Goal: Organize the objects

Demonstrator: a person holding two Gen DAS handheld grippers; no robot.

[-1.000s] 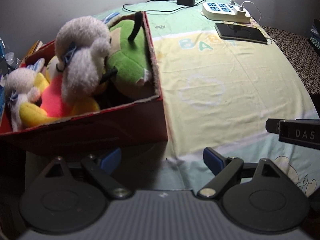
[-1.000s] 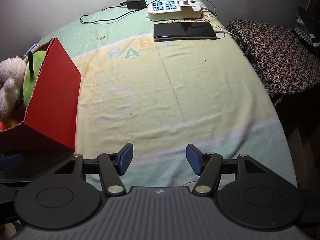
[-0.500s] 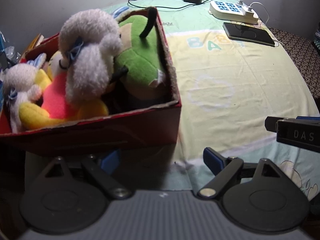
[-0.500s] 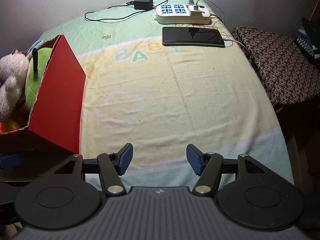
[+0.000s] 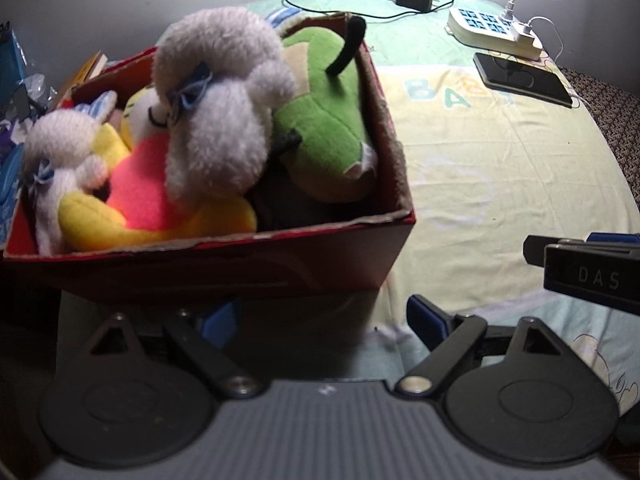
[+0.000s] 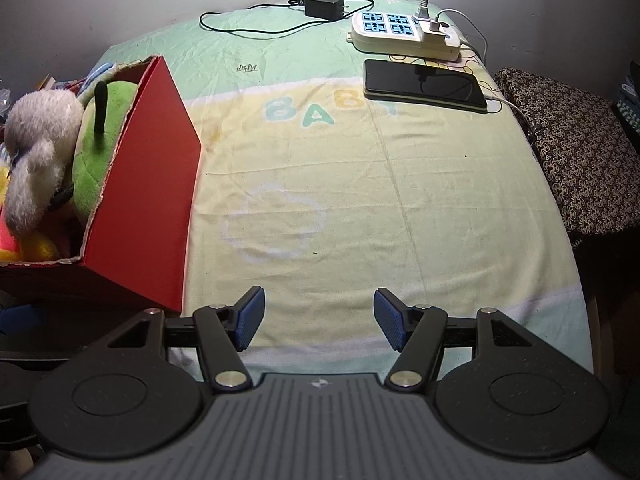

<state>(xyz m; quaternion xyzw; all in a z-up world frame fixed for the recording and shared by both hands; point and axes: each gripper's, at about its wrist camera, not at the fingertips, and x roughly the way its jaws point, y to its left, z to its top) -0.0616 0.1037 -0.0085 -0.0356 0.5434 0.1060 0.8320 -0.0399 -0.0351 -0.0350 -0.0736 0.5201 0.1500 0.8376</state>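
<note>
A red cardboard box [image 5: 240, 264] stands at the left edge of the bed sheet [image 6: 360, 200], its side wall [image 6: 152, 200] facing right. Packed inside are a big grey-white plush [image 5: 216, 120], a green plush [image 5: 320, 128], a yellow and pink plush [image 5: 140, 200] and a small white plush [image 5: 60, 148]. My left gripper [image 5: 322, 320] sits low in front of the box, jaws apart. The box's lower edge hides its left fingertip [image 5: 218, 322], and nothing is pinched. My right gripper [image 6: 319, 316] hangs open over bare sheet, right of the box.
A black phone [image 6: 424, 86] on a cable, a white power strip [image 6: 404, 34] and a black adapter [image 6: 324, 6] lie at the far end of the sheet. A brown patterned surface [image 6: 576, 152] borders the bed on the right. Clutter [image 5: 16, 80] sits left of the box.
The red box with its toys has slid to the right and looms larger in both views. Both grippers' jaws stand as before.
</note>
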